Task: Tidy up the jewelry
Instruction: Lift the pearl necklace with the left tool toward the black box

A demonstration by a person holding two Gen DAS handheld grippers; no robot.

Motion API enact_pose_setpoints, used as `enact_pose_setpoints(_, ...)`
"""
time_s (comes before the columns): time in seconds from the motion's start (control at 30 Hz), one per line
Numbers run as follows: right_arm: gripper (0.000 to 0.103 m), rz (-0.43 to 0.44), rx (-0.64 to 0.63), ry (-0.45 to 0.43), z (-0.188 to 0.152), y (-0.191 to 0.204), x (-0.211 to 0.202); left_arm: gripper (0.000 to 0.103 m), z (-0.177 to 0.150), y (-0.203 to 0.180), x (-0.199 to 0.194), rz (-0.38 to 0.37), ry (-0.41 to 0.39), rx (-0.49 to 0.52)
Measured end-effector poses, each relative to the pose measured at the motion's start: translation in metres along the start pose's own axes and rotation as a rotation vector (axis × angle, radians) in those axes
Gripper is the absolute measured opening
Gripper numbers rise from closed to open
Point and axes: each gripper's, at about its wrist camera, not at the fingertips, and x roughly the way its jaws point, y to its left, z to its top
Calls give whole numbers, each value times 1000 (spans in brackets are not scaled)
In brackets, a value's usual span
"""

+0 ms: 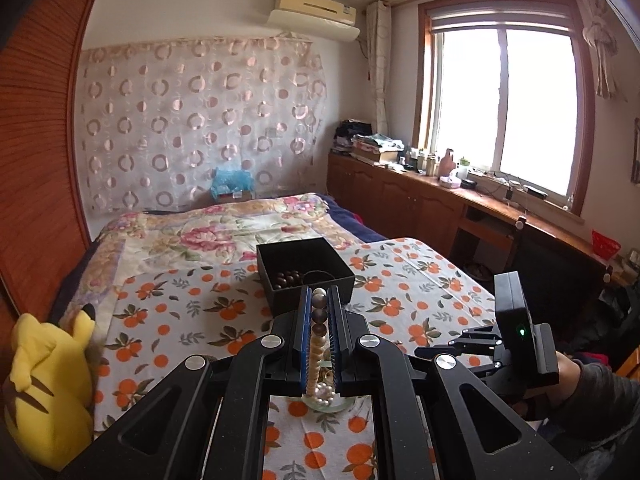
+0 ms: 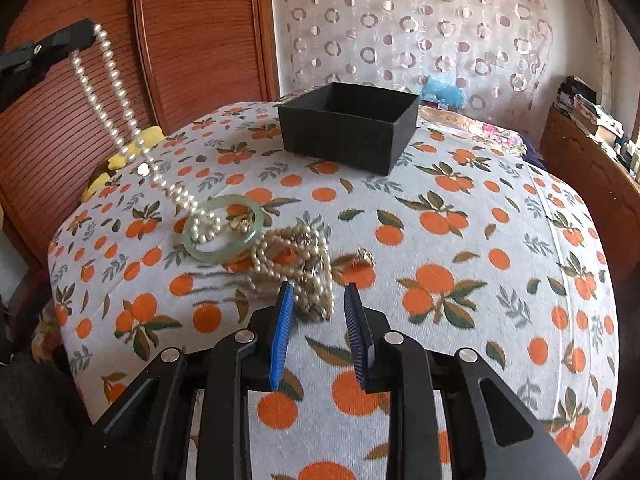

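Only rightward: jade bangle (image 2: 221,227) fully visible.

pearl necklace (image 2: 120,92) glossy | bangle (image 2: 224,227) smooth, translucent | box (image 2: 348,128) matt | tablecloth (image 2: 440,216) printed cloth

Box (image 2: 348,126) behind bangle (image 2: 222,227) on cloth (image 2: 500,264)

White pearl necklace (image 2: 116,92), pale green bangle (image 2: 224,227), black box (image 2: 344,128), orange-fruit-patterned cloth (image 2: 460,240).
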Motion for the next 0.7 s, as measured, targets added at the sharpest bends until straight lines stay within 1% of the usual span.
enact_pose_setpoints(0.17, 29, 29, 2, 21, 7, -1, 10, 7, 0, 6, -4, 11, -11, -9)
enact_pose_setpoints(0.33, 28, 45, -13, 37, 5, 4, 15, 7, 2, 11, -6, 23, -19, -13)
enact_pose_setpoints(0.37, 25, 48, -14, 37, 5, 4, 15, 7, 2, 11, -6, 25, -19, -13)
enact_pose_setpoints(0.43, 15, 44, -17, 31, 5, 5, 14, 7, 2, 13, -5, 29, -18, -16)
enact_pose_setpoints(0.47, 13, 35, -20, 27, 6, 5, 13, 7, 2, 13, -5, 29, -18, -15)
enact_pose_setpoints(0.5, 8, 33, -21, 23, 6, 4, 12, 7, 1, 14, -4, 32, -17, -16)
enact_pose_setpoints(0.7, 7, 30, -31, -5, 11, 4, 4, 7, -3, 18, 2, 38, 0, -26)
